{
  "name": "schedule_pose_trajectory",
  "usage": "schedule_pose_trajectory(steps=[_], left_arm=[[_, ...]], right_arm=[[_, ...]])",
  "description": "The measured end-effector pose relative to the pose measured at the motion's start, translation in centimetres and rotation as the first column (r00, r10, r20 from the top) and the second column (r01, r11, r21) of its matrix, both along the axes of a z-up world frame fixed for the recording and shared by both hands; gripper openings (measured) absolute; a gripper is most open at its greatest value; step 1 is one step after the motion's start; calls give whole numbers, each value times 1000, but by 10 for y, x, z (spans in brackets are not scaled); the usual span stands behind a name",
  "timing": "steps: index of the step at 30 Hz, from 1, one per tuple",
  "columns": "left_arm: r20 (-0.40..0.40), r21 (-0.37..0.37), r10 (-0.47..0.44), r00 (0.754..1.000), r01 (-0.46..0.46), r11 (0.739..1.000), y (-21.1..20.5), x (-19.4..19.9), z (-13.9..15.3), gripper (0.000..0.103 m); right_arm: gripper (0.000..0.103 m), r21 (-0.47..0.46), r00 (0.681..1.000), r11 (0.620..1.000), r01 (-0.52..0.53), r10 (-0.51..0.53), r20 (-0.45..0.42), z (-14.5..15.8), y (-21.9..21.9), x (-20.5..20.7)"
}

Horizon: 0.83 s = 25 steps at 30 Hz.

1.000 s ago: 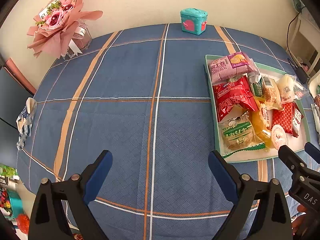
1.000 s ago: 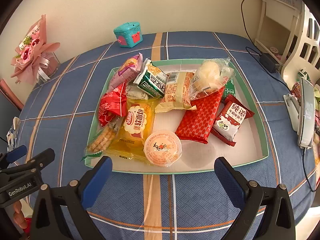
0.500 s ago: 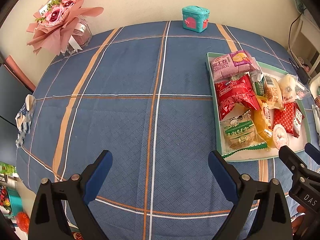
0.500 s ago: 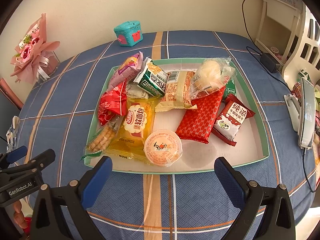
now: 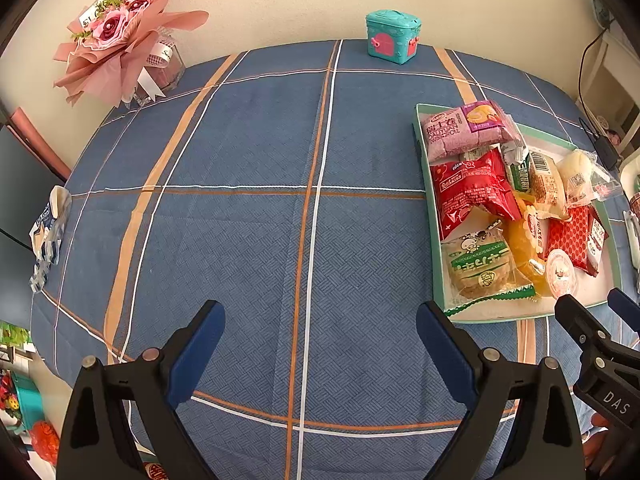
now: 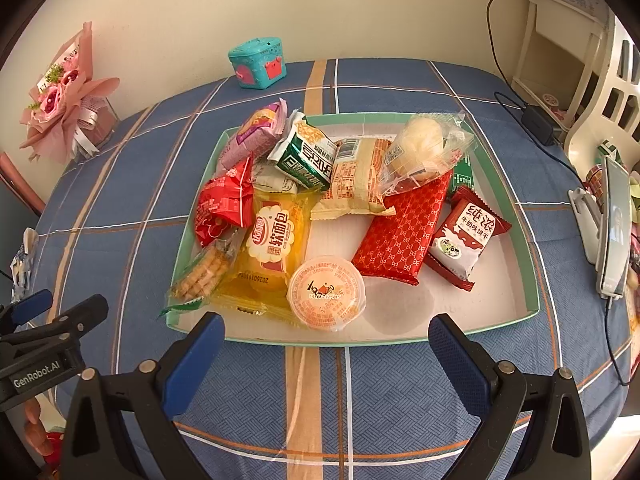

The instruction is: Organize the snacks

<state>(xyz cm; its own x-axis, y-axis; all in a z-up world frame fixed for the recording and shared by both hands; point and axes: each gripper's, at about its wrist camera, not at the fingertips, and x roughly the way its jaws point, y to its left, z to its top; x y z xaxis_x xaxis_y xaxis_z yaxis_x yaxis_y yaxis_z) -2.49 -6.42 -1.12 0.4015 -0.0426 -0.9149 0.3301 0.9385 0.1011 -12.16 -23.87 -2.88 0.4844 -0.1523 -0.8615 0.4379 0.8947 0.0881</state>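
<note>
A shallow green-rimmed tray [image 6: 536,304] on a blue plaid tablecloth holds several snack packs. Among them are a round jelly cup [image 6: 326,292] at the tray's front, a yellow soft-bread pack [image 6: 270,248], a long red patterned pack [image 6: 404,228] and a purple roll pack [image 6: 256,132]. My right gripper [image 6: 326,340] is open and empty, just in front of the tray's near rim. My left gripper [image 5: 320,328] is open and empty over bare cloth, left of the tray [image 5: 420,128]. The right gripper [image 5: 596,320] shows at the left wrist view's right edge.
A teal toy chest [image 6: 258,64] stands at the table's far edge. A pink flower bouquet [image 5: 120,40] sits at the far left corner. A phone on a stand [image 6: 612,232] and a charger cable [image 6: 536,120] lie right of the tray. A crumpled wrapper [image 5: 48,224] lies at the left edge.
Both grippers have crept slightly forward toward the table's far side. Both stay open and empty, and the snacks have not moved.
</note>
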Motion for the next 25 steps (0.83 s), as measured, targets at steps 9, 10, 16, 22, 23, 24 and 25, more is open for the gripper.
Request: schedule_pose_trajectory(steps=[9, 10, 16, 22, 23, 24, 25], left_arm=[[-4, -1, 6, 1000, -6, 1000, -1, 1, 0, 97], [-4, -1, 6, 1000, -6, 1000, -1, 1, 0, 97], [-6, -3, 14, 1000, -14, 1000, 0, 1, -1, 97], [20, 5, 12, 1000, -12, 1000, 0, -1, 3, 97], [36, 7, 7, 999, -8, 1000, -1, -3, 6, 96], [46, 6, 2, 999, -2, 1000, -2, -4, 7, 97], [44, 1, -2, 999, 2, 1000, -2, -4, 8, 97]], right_arm=[[103, -1, 1000, 1000, -3, 3, -6, -1, 0, 1], [103, -1, 1000, 1000, -4, 4, -7, -2, 0, 1], [103, -3, 1000, 1000, -10, 10, -14, -3, 1, 1], [103, -3, 1000, 1000, -15, 15, -19, -3, 1, 2], [103, -3, 1000, 1000, -14, 14, -19, -3, 1, 2], [103, -3, 1000, 1000, -14, 14, -19, -3, 1, 2], [103, -3, 1000, 1000, -14, 14, -19, -4, 1, 2]])
